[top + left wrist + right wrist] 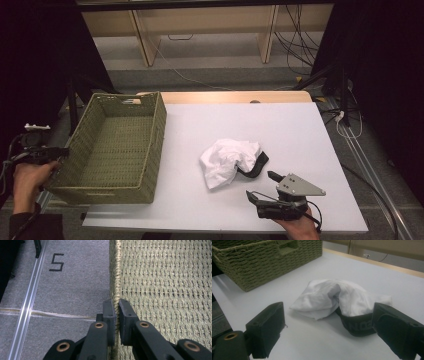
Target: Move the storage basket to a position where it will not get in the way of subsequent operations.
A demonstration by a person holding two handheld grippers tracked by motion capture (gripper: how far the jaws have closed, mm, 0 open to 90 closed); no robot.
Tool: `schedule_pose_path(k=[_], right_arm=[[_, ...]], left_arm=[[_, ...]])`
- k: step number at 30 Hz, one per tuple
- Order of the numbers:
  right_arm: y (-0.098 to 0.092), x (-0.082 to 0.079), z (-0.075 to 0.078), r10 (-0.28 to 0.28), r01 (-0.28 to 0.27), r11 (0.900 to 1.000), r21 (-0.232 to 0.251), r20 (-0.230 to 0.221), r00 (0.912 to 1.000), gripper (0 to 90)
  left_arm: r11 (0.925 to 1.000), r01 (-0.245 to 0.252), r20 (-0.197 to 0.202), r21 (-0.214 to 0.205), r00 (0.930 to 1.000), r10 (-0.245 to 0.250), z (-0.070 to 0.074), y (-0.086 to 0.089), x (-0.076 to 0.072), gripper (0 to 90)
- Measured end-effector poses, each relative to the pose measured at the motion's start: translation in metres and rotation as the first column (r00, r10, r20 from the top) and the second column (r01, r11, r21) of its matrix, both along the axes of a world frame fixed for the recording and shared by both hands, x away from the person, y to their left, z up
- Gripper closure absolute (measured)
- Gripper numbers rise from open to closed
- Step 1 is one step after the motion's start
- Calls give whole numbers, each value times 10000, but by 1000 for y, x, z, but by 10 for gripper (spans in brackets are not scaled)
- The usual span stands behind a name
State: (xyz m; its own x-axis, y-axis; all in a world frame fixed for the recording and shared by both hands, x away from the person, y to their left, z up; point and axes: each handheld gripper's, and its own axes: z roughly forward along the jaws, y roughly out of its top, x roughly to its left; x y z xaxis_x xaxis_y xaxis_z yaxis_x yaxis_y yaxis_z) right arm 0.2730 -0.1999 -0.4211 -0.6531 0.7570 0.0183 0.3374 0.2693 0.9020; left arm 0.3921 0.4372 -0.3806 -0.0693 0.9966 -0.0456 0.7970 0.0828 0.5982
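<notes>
A green woven basket (120,145) stands on the left part of the white table (290,130). My left gripper (60,152) is at its left wall, near the front corner. In the left gripper view its jaws (117,312) are shut on the basket's rim (115,277), one jaw outside and one inside. A crumpled white garment (227,160) with a black waistband (256,167) lies mid-table. My right gripper (261,185) stands open just in front of it, near the table's front edge. Ahead of the right gripper (328,317) lies the white garment (329,297), apart from both jaws.
The basket (269,260) is empty inside. Left of the table the grey floor bears a painted "5" (57,262) and a metal rail (27,305). Cables (300,45) hang at the back right, beyond the table's wooden far edge (235,96).
</notes>
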Motion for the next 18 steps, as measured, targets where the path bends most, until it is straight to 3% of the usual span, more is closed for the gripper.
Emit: schedule_pose_path(k=[3, 9, 18], right_arm=[[0, 0, 0, -3, 3, 10000, 1, 20, 10000, 126], [0, 0, 0, -8, 8, 10000, -5, -5, 10000, 125], [-1, 0, 0, 23, -23, 10000, 36, 6, 10000, 126]], left_arm=[[10000, 47, 100, -69, 9999, -47, -1, -2, 3, 849], [9997, 45, 214, 219, 9998, -49, -1, -7, 9, 846], [9998, -155, 220, 153, 9996, 151, -3, -6, 12, 830]])
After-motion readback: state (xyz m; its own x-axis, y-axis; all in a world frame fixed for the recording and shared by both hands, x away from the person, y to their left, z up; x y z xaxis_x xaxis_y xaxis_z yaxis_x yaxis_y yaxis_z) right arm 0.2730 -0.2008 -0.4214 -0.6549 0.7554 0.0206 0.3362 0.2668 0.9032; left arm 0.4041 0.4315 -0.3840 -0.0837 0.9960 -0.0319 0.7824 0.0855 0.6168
